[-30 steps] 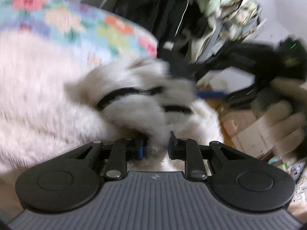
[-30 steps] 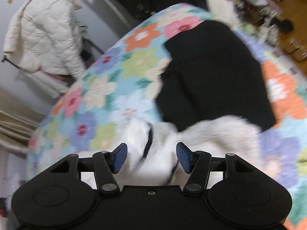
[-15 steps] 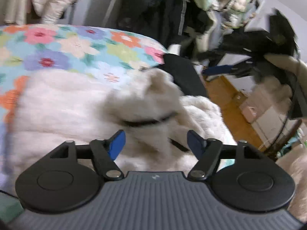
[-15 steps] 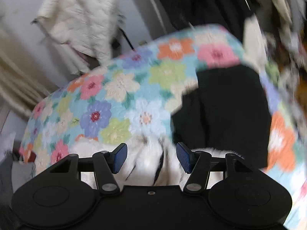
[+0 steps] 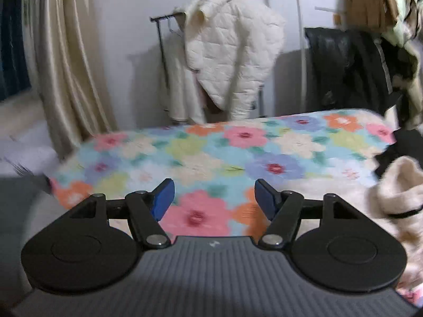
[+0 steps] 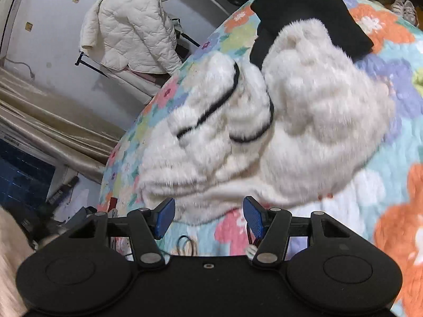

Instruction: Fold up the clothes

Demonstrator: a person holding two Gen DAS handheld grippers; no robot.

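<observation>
A fluffy white coat lies bunched on the floral bedspread. Both the left gripper and right gripper hover near it, jaws wide, holding nothing.

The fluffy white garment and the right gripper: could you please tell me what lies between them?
Only a short bare strip of floral bedspread separates the open right gripper from the fluffy white garment, seen in the right wrist view.

the left gripper was held with its two blue-padded fingers spread wide apart, gripping nothing, hovering above the floral bedspread. the right gripper was likewise spread wide and empty, its fingers poised just above the near edge of that bedspread.
</observation>
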